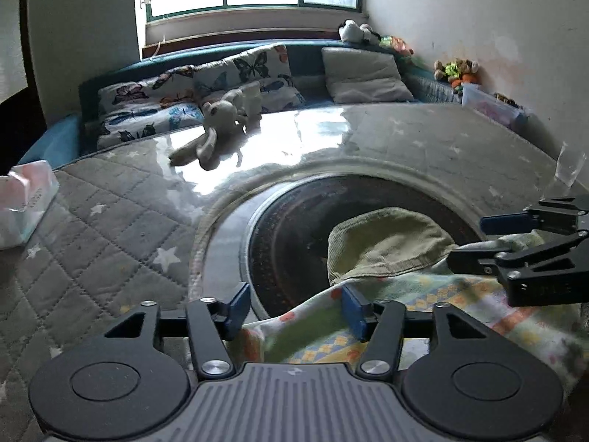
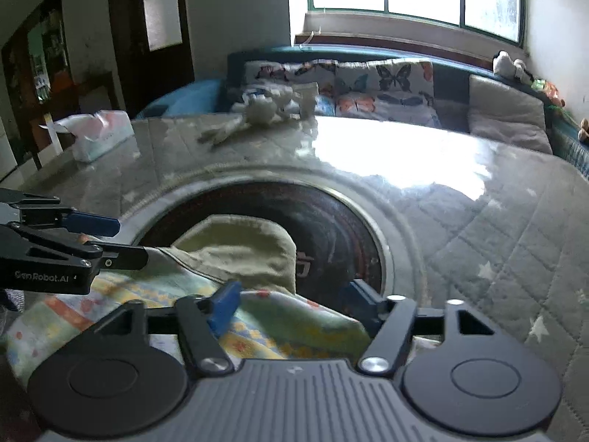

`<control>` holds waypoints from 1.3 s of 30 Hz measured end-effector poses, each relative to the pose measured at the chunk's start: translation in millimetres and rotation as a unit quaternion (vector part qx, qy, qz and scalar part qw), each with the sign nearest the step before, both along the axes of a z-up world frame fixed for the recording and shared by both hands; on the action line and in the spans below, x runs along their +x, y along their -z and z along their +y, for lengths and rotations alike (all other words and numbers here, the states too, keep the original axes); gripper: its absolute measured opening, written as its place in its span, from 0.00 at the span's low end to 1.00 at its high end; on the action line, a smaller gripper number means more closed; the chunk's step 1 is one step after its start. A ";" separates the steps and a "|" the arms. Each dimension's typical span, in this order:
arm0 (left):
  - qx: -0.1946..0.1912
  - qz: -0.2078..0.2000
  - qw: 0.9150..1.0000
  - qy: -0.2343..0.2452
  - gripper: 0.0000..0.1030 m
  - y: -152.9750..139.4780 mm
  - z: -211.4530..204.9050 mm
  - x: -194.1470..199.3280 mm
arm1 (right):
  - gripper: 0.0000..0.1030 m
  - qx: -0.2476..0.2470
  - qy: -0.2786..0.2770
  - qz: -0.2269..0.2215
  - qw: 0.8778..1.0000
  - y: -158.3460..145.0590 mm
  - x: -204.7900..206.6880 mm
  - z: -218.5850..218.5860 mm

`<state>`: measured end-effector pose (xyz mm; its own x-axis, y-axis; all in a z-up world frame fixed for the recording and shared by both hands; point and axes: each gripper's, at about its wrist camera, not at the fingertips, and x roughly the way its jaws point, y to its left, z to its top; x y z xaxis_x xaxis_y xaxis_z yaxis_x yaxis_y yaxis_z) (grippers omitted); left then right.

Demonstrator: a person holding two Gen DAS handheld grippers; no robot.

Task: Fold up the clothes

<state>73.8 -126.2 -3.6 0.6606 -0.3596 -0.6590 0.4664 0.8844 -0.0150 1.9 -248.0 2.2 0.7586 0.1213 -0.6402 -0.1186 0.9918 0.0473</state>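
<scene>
A garment lies on the glass-topped table: a pastel patterned cloth (image 1: 423, 294) with an olive-green part (image 1: 386, 243) folded over it, resting partly on the dark round turntable (image 1: 291, 243). My left gripper (image 1: 296, 309) is open, its blue pads astride the cloth's near left edge without pressing it. In the right wrist view the patterned cloth (image 2: 279, 320) bulges up between the spread pads of my right gripper (image 2: 291, 302), which is open too. Each gripper shows in the other's view: the right gripper (image 1: 482, 237) and the left gripper (image 2: 125, 239), both over the garment.
A quilted grey star cover (image 1: 110, 243) lies under the glass. A tissue pack (image 1: 22, 206) sits at the far left and a plush toy (image 1: 217, 129) at the back. Behind are butterfly pillows (image 1: 176, 99), a grey cushion (image 1: 364, 73) and a window.
</scene>
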 end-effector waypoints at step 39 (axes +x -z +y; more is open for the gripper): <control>-0.051 -0.029 0.992 -0.116 1.00 -10.0 74.1 -103.2 | 1.00 -0.017 -0.025 -0.038 0.999 -6.6 -97.4 35.5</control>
